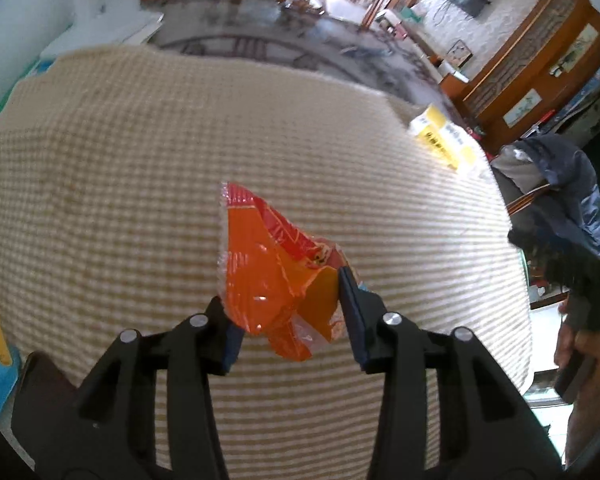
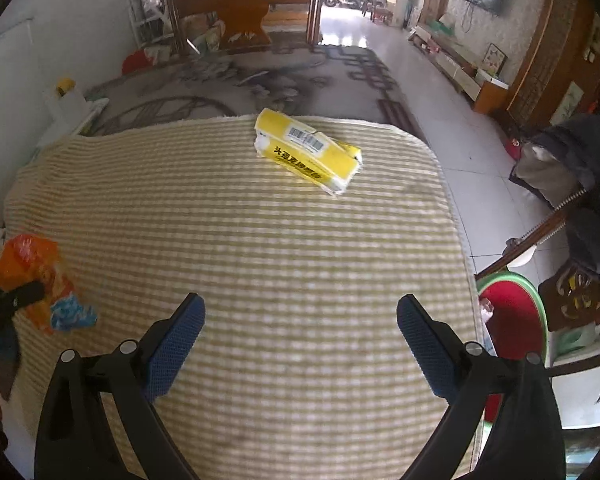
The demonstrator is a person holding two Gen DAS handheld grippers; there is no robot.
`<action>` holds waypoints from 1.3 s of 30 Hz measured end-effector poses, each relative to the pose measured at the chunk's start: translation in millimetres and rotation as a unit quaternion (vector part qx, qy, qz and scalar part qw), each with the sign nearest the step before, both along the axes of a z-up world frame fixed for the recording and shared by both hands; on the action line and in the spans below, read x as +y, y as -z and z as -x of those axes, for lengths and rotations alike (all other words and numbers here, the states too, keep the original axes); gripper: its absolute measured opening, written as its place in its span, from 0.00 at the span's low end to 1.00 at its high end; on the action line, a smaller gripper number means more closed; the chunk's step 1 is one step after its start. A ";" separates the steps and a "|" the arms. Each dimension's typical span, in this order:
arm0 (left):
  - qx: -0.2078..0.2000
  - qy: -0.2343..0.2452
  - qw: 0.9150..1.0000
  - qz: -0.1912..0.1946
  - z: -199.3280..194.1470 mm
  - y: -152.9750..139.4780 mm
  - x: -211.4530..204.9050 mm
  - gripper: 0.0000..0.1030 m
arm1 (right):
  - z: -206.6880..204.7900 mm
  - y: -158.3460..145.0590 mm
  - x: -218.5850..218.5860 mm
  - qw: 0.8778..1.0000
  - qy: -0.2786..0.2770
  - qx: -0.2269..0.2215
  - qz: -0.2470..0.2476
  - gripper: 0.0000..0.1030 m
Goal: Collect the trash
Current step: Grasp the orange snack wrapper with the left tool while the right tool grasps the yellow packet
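A crumpled orange and red snack wrapper [image 1: 272, 264] hangs above the checked cloth, and my left gripper [image 1: 284, 308] is shut on its lower part. From the right wrist view the same wrapper [image 2: 28, 268] shows at the far left with the left gripper's black fingers [image 2: 8, 300] around it. A yellow and white carton [image 2: 308, 152] lies near the far edge of the cloth, also visible as the carton [image 1: 444, 140] at the right in the left wrist view. My right gripper [image 2: 300, 320] is open wide over bare cloth, well short of the carton, with nothing between its blue pads.
The beige checked cloth [image 2: 260, 260] covers a raised surface with a rounded far edge. A red and green basin [image 2: 512, 320] sits on the floor to the right, near a chair draped with dark clothing [image 2: 572, 160]. A patterned rug [image 2: 240, 80] lies beyond.
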State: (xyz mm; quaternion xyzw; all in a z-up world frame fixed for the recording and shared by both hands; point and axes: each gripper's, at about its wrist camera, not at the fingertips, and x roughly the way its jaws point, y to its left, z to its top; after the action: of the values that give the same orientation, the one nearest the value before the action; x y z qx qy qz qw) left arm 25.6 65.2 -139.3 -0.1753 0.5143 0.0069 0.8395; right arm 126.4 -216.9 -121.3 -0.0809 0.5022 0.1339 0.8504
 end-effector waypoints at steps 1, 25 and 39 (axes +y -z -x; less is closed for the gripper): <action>0.005 -0.004 1.000 0.005 1.0 4.2 4.2 0.42 | -8.6 0.8 2.2 1.000 0.002 0.003 -0.001 0.91; 0.033 -0.066 0.996 0.051 18.8 19.4 22.3 0.69 | -161.2 54.6 40.1 0.991 -0.058 0.095 0.079 0.66; 0.030 -0.045 0.998 0.040 3.4 19.8 11.2 0.69 | -78.4 40.6 28.3 0.991 -0.084 0.102 0.003 0.19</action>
State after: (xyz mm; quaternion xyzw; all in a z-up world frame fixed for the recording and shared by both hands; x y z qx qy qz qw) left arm 22.2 76.4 -159.1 -0.2312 0.5308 0.0297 0.8148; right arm 204.8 -188.6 -161.9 -0.1111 0.5783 0.2116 0.7801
